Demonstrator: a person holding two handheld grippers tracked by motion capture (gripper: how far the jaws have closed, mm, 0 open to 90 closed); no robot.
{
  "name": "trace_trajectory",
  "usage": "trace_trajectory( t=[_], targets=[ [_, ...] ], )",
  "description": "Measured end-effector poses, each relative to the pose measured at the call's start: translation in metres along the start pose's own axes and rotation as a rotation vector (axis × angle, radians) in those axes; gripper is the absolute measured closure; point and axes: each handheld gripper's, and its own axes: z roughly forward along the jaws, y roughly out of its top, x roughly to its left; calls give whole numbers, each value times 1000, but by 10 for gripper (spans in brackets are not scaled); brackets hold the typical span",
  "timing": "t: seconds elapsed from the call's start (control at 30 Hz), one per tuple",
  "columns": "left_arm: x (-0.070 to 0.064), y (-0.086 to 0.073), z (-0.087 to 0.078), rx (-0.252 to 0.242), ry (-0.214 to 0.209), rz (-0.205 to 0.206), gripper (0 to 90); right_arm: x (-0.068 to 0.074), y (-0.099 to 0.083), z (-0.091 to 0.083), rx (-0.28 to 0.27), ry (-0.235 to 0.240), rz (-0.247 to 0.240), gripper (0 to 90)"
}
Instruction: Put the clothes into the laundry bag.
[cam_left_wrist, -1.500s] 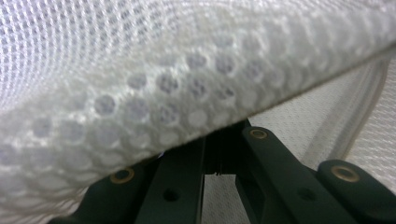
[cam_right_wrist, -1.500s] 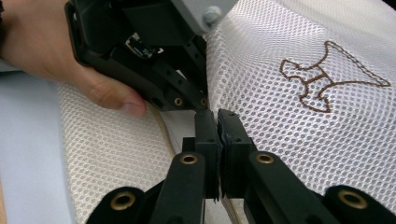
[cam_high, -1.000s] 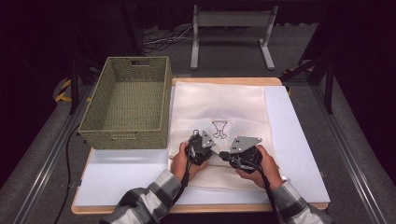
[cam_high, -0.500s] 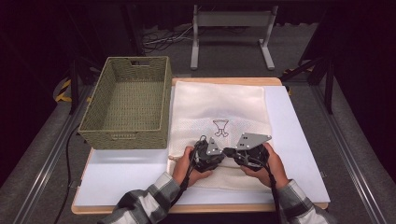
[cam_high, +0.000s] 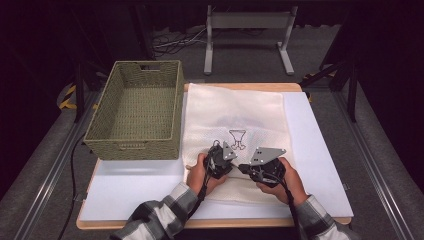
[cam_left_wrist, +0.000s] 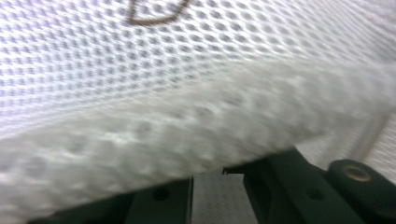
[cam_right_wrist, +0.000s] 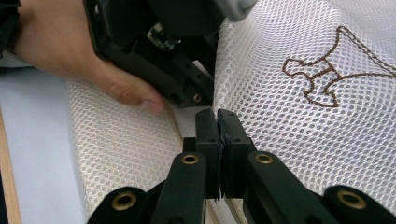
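Wicker basket (cam_high: 134, 112) apparently empty; both tools on mesh bag (cam_high: 235, 112).

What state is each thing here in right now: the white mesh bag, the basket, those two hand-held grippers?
Mesh bag: flat on the table, near edge lifted.
Basket: upright, empty.
Left hand-held gripper: open, under the bag's lifted edge.
Right hand-held gripper: jaws shut, resting on the bag.

Both hands sit close together, low at the near side. The left gripper (cam_high: 218, 161) has its jaws apart. The right gripper (cam_right_wrist: 218, 122) has its jaws pressed together.
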Motion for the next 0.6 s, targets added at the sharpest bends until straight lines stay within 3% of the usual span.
trace_trajectory(
  t=[0.23,0.37,0.5,0.6],
  targets=[
    [3,3,3,14,8,-15,886,0,-1,3,4,-2,2,888],
    [2,3,-2,21,-42,-13,817,-2,-1,1,-9,-2,11,887],
    [-4,2,-11,0,-122,-2,770,-3,-1,-2,-22,-3,17,887],
    [-10,3,-20,1,-138,49,733,-4,0,-5,-31,-6,17,887]
  ],
)
